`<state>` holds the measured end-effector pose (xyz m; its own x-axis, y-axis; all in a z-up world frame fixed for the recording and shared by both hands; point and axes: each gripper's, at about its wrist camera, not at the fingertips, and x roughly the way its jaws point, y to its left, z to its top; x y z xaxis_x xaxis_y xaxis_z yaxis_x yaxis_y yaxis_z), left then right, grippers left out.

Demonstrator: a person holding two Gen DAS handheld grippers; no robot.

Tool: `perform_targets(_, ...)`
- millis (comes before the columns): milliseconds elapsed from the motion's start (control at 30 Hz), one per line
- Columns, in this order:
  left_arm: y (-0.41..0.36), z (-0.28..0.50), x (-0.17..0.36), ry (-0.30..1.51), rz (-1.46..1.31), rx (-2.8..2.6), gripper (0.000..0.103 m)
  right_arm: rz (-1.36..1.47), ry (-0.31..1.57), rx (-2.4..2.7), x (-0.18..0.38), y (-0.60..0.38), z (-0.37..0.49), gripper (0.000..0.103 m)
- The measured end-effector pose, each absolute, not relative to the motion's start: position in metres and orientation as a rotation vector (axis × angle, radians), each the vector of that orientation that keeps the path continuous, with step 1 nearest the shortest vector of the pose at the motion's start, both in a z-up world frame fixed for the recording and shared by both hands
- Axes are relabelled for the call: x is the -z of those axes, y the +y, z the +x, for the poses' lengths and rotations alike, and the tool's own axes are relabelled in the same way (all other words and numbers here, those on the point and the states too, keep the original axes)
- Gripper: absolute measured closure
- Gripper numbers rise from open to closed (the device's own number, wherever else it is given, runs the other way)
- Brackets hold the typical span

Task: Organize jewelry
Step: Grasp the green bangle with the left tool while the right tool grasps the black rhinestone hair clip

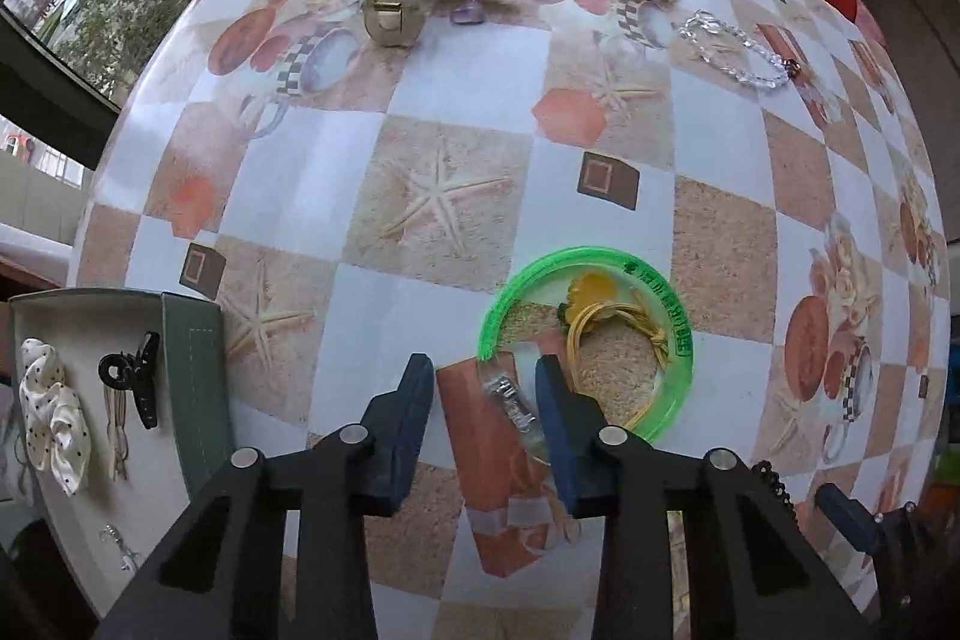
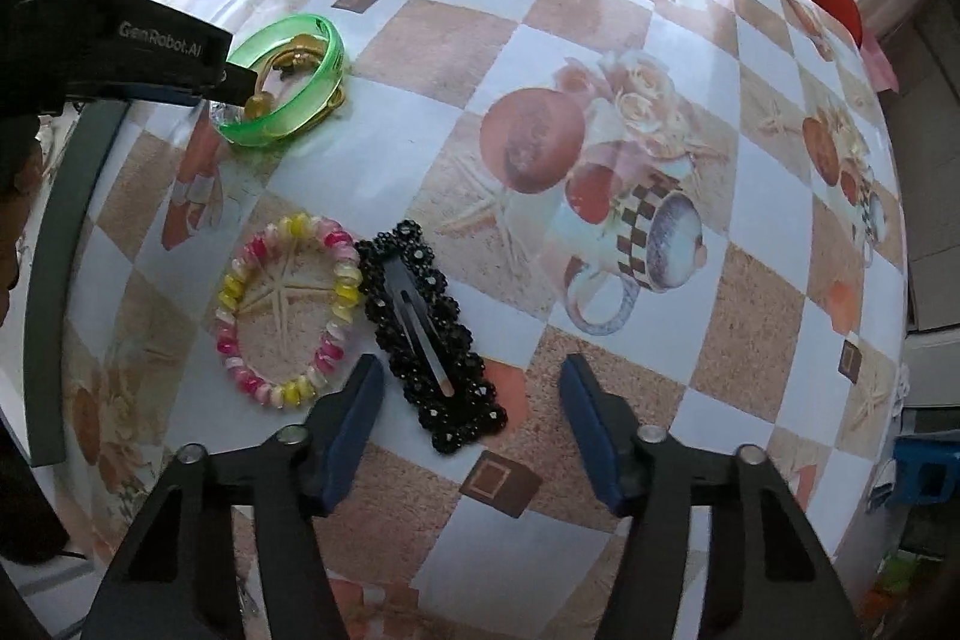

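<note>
"GenRobot.AI" lettering on left gripper (image 2: 234, 79)

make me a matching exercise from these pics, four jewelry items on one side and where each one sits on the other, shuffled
Items:
1. green bangle
2. black claw clip
3. pink and yellow bead bracelet
4. clear bead bracelet

Places:
A. in the grey tray, next to the polka-dot scrunchie
B. far side of the table, by itself to the right of the pile
C. around the yellow hair tie, by the left gripper
D. beside the black beaded snap clip, near the right gripper

Pairs: 1-C, 2-A, 3-D, 4-B
</note>
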<state>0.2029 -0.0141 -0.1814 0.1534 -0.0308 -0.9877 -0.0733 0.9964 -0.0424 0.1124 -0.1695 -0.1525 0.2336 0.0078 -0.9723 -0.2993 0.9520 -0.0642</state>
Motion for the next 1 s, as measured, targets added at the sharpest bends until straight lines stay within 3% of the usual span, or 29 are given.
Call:
perform_targets(33, -0.014, 0.203, 0.181, 1.417, -0.088, -0.030, 0.063, -0.258, 1.321, -0.215, 0.153, -0.167, 0.112, 0.055)
perform_targets(100, -0.015, 0.203, 0.181, 1.415, -0.085, -0.028, 0.076, -0.255, 1.321, -0.217, 0.152, -0.162, 0.115, 0.064)
perform_targets(267, -0.008, 0.194, 0.174, 1.405, -0.086, 0.003, 0.089, -0.218, 1.322, -0.201, 0.152, -0.164, 0.115, 0.065)
perform_targets(1000, -0.006, 0.125, 0.101, 1.321, -0.133, 0.151, 0.089, 0.095, 1.326, -0.137, 0.105, -0.212, 0.070, 0.065)
